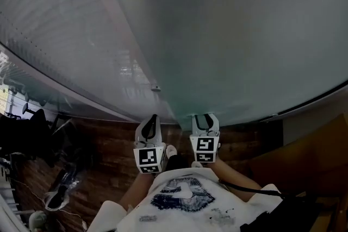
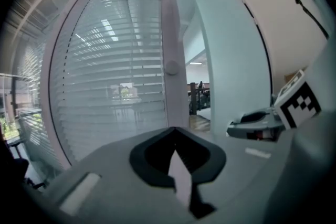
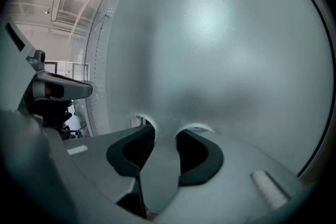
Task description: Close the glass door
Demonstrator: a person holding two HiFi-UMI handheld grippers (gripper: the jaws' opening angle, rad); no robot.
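A frosted glass door (image 1: pixel 234 35) fills the head view ahead of me. Its near edge (image 1: pixel 166 100) stands beside a glass wall with blinds (image 1: pixel 60 24). My right gripper (image 1: pixel 205 118) is open, and its tips rest at or very near the frosted pane (image 3: pixel 220 50). In the right gripper view (image 3: pixel 167 131) only that pane shows between the jaws. My left gripper (image 1: pixel 153 119) is shut on nothing. The left gripper view (image 2: pixel 175 129) looks at a pale frame post (image 2: pixel 171 18) with a round knob (image 2: pixel 171 67). A gap (image 2: pixel 197 99) between the post and the door (image 2: pixel 236 71) shows a room beyond.
Dark office chairs (image 1: pixel 32 127) stand on the wood floor (image 1: pixel 103 155) at the left. A brown panel (image 1: pixel 312 152) lies at the right. The person's white shirt (image 1: pixel 185 198) is at the bottom. The right gripper's marker cube (image 2: pixel 296 105) shows in the left gripper view.
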